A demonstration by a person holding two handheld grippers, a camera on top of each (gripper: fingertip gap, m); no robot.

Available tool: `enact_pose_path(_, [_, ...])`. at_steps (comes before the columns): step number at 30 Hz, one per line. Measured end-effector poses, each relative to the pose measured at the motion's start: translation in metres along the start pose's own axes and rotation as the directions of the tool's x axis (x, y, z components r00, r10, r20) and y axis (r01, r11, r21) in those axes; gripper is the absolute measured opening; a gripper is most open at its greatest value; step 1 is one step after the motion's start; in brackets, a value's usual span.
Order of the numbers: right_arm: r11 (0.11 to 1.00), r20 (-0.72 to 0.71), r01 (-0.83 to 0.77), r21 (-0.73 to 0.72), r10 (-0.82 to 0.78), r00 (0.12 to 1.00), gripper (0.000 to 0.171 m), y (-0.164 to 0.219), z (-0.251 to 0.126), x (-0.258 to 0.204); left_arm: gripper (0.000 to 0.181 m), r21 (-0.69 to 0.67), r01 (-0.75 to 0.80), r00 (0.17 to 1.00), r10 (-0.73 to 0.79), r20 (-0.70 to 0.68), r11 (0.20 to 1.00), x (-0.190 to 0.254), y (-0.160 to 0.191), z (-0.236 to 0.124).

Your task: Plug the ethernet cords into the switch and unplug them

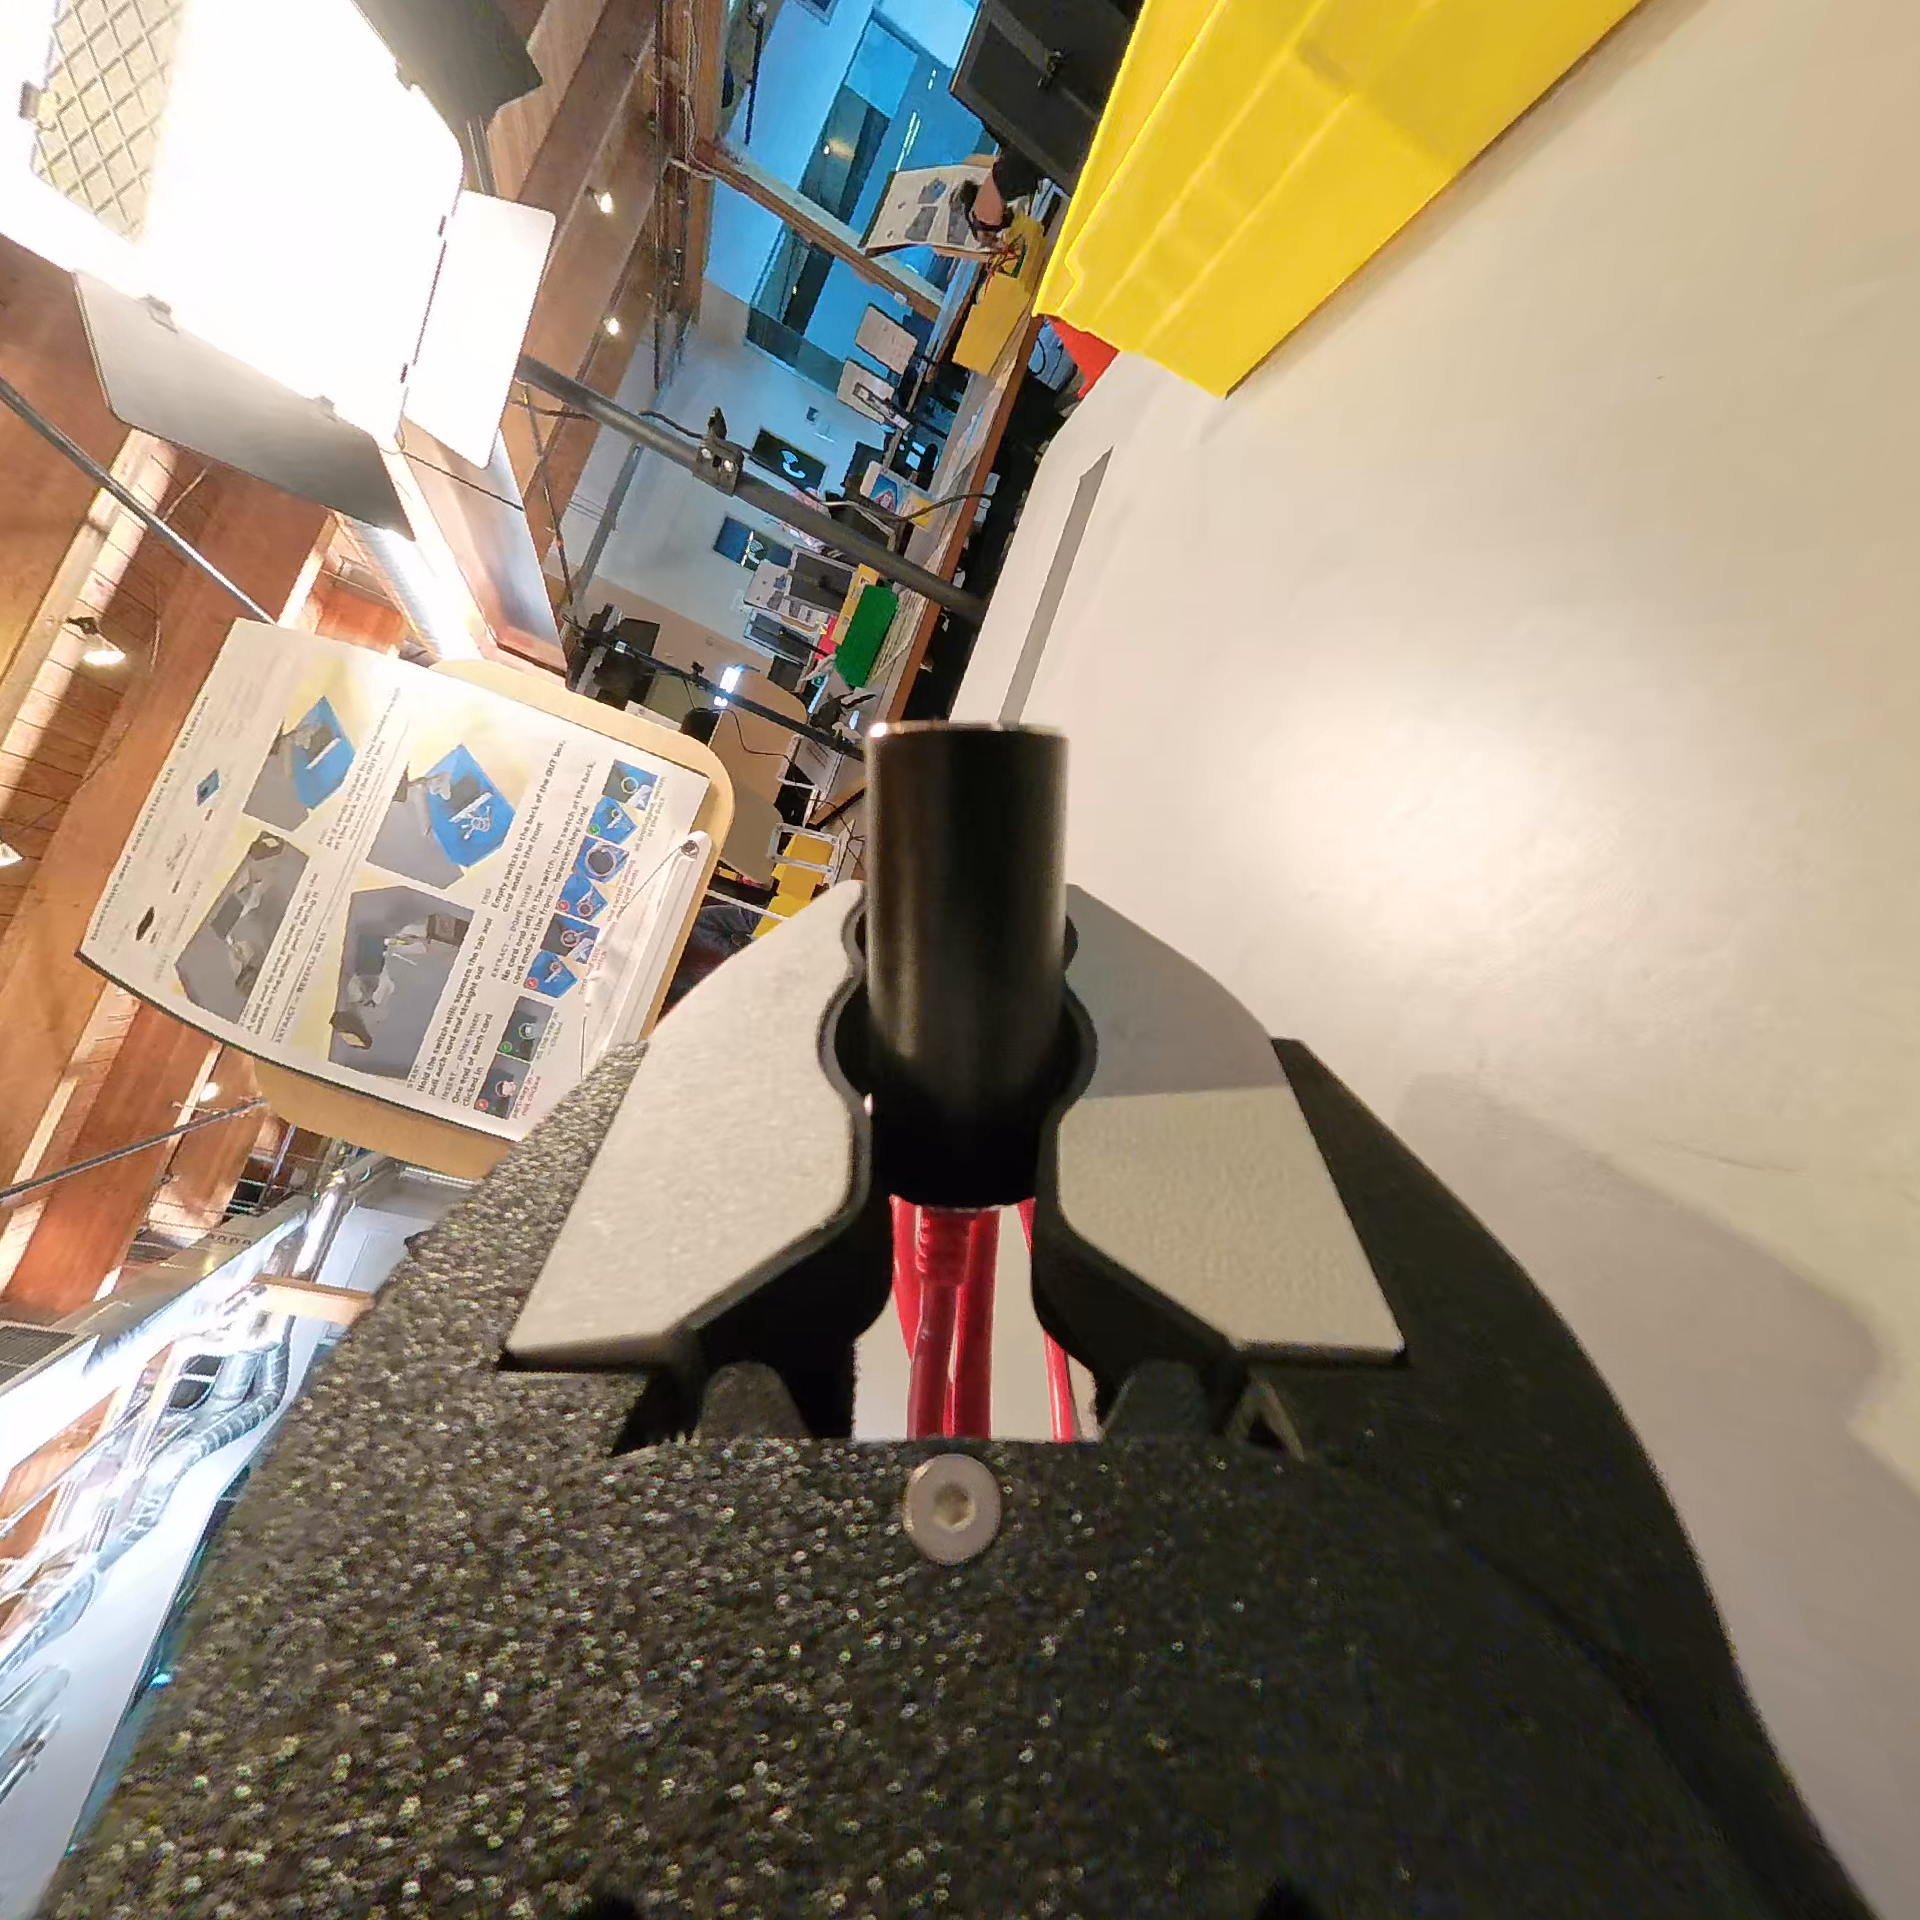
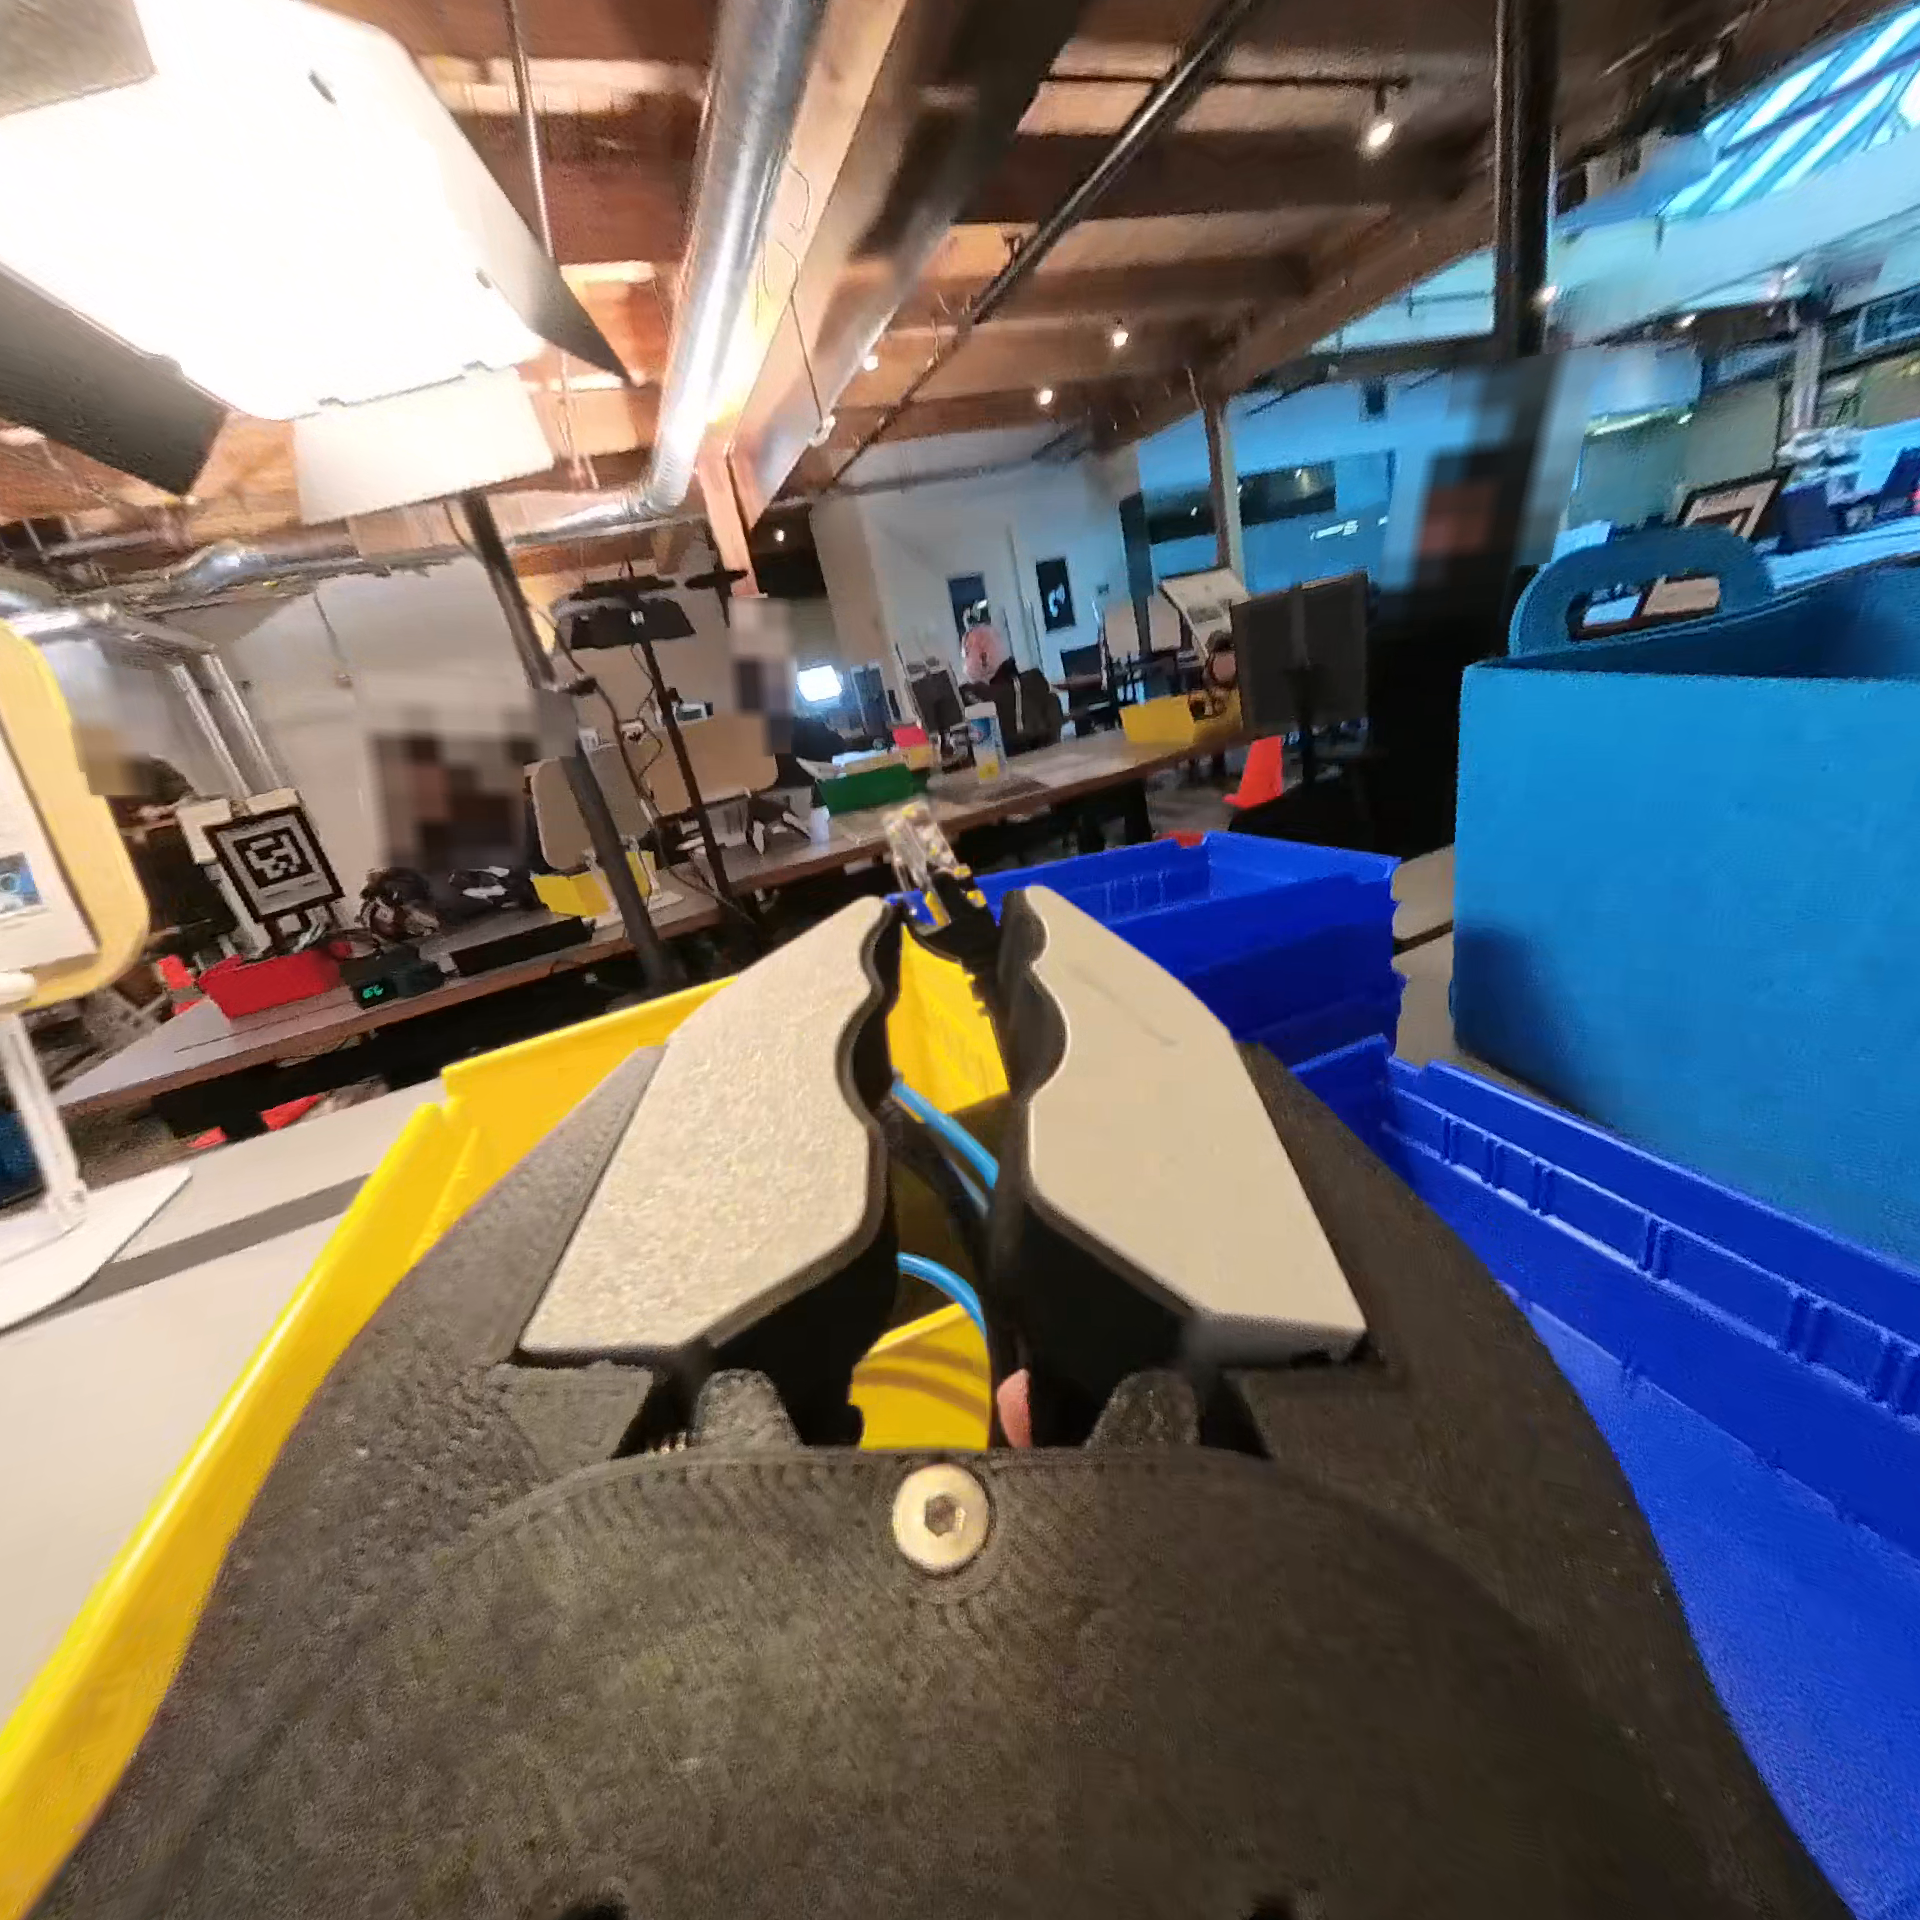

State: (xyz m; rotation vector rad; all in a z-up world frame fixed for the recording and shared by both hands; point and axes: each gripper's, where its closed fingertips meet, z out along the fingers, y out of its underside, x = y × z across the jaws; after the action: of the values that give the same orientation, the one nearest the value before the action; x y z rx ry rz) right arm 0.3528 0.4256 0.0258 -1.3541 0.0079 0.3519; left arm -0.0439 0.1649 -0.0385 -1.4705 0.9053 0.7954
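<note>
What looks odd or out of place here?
Nothing looks broken or spilled. The left hand-held gripper clamps a black switch edge-on, raised off the table, red cords hanging from it.

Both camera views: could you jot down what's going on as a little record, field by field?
Left tool: shut on a black box-like thing, likely the switch
Behind it: red cords
Left surroundings: pale table, yellow bin
Right tool: shut on a black cord, clear plug poking past the tips
Below right tool: yellow bin holding light blue cords
Beside it: blue bins
Plugged in: not yet
</note>
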Motion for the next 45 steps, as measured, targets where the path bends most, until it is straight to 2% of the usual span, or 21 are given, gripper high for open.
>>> enact_pose_path(3, [0.986, 0.099, 0.078, -0.15, -0.064, 0.993, 0.019, 0.027, 0.01, -0.02, 0.028, -0.001, -0.006, 1.0, 0.006, -0.008, 1.0, 0.002, 0.0, 0.0])
enact_pose_path(6, [0.935, 0.165, 0.258, -0.244, -0.222, 0.961, 0.022, 0.049, 0.013, -0.04, 0.028, 0.0, -0.011, 1.0, 0.011, -0.007, 1.0, 0.002, -0.001, 0.0])
enact_pose_path(11, [0.929, 0.187, 0.356, -0.102, -0.334, 0.924, 0.029, 0.023, 0.004, -0.066, 0.028, 0.013, 0.02, 1.0, -0.02, 0.014, 1.0, -0.005, -0.002, -0.003])
enact_pose_path(15, [0.936, 0.308, 0.353, 0.019, -0.341, 0.888, 0.028, -0.004, -0.018, -0.113, 0.028, 0.12, 0.238, 0.971, -0.24, 0.006, 0.964, -0.022, -0.012, -0.01])
enact_pose_path(17, [0.946, 0.439, 0.32, 0.055, -0.31, 0.843, 0.027, -0.007, -0.035, -0.153, 0.028, 0.197, 0.396, 0.916, -0.4, -0.025, 0.897, -0.036, -0.016, -0.017])
enact_pose_path(20, [0.969, 0.641, 0.243, 0.043, -0.213, 0.738, 0.026, 0.0, -0.065, -0.222, 0.028, 0.321, 0.601, 0.791, -0.602, -0.11, 0.732, -0.058, -0.019, -0.029])
enact_pose_path(24, [0.984, 0.863, 0.149, -0.095, 0.007, 0.504, 0.026, 0.036, -0.123, -0.318, 0.028, 0.426, 0.768, 0.62, -0.725, -0.302, 0.479, -0.074, -0.027, -0.045])
enact_pose_path(27, [0.968, 0.925, 0.159, -0.195, 0.128, 0.357, 0.028, 0.066, -0.168, -0.373, 0.028, 0.427, 0.83, 0.532, -0.736, -0.417, 0.358, -0.073, -0.033, -0.048])
enact_pose_path(30, [0.97, 0.954, 0.212, -0.115, 0.049, 0.296, 0.032, 0.072, -0.197, -0.403, 0.028, 0.378, 0.882, 0.456, -0.713, -0.532, 0.282, -0.064, -0.041, -0.046])
enact_pose_path(32, [0.981, 0.963, 0.192, -0.019, -0.034, 0.266, 0.031, 0.063, -0.208, -0.411, 0.028, 0.353, 0.898, 0.43, -0.691, -0.581, 0.261, -0.058, -0.045, -0.046])
enact_pose_path(34, [0.988, 0.979, 0.156, -0.001, -0.031, 0.201, 0.031, 0.056, -0.219, -0.414, 0.028, 0.319, 0.923, 0.379, -0.654, -0.655, 0.216, -0.054, -0.05, -0.049])
enact_pose_path(36, [0.994, 0.993, 0.094, -0.061, 0.051, 0.102, 0.03, 0.048, -0.229, -0.411, 0.028, 0.275, 0.952, 0.3, -0.595, -0.746, 0.136, -0.053, -0.056, -0.057])
enact_pose_path(38, [0.989, 0.989, 0.035, -0.141, 0.139, 0.046, 0.03, 0.039, -0.231, -0.406, 0.028, 0.259, 0.963, 0.257, -0.541, -0.801, 0.073, -0.056, -0.062, -0.065])
enact_pose_path(40, [0.989, 0.988, 0.026, -0.144, 0.142, 0.061, 0.029, 0.038, -0.226, -0.402, 0.028, 0.26, 0.963, 0.256, -0.506, -0.823, 0.064, -0.056, -0.066, -0.07])
enact_pose_path(41, [0.992, 0.988, 0.049, -0.119, 0.113, 0.108, 0.027, 0.042, -0.219, -0.401, 0.028, 0.267, 0.96, 0.27, -0.502, -0.822, 0.079, -0.054, -0.067, -0.071])
enact_pose_path(43, [0.988, 0.974, 0.151, -0.041, 0.006, 0.228, 0.026, 0.057, -0.205, -0.4, 0.028, 0.28, 0.954, 0.296, -0.508, -0.809, 0.109, -0.052, -0.067, -0.07])
enact_pose_path(45, [0.96, 0.956, 0.28, 0.027, -0.106, 0.272, 0.025, 0.075, -0.201, -0.402, 0.028, 0.278, 0.953, 0.299, -0.519, -0.801, 0.12, -0.05, -0.067, -0.067])
